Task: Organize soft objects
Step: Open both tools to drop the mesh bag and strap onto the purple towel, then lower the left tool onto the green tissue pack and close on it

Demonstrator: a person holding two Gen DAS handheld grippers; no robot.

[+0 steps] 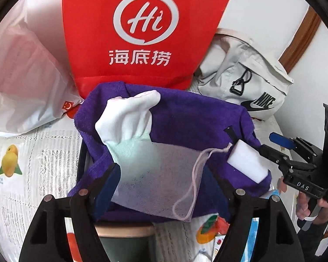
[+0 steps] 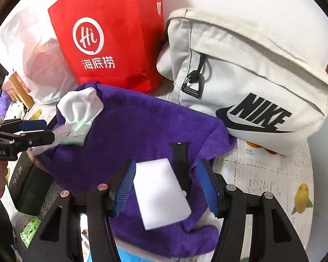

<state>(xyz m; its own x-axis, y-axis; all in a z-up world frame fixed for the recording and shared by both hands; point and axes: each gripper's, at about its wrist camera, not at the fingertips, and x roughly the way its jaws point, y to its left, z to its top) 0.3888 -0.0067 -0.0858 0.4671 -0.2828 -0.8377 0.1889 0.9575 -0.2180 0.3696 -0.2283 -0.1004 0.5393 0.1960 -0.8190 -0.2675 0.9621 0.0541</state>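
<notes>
Hovering with jaws apart, the left hand-held gripper [image 1: 164, 187] and right hand-held gripper [image 2: 166, 187] clamp nothing, apparently because glove [image 1: 129, 118], mesh pouch [image 1: 159, 174] and sponge [image 2: 161, 194] already rest gathered on the purple towel [image 2: 131, 126].

Your left gripper [image 1: 164, 187] points steeply downward, its blue-padded jaws spread apart and pressing on nothing. Your right gripper [image 2: 166, 187] tilts down the same way, jaws parted, pads gripping nothing. Your right hand [image 1: 310, 207] wraps its handle.
</notes>
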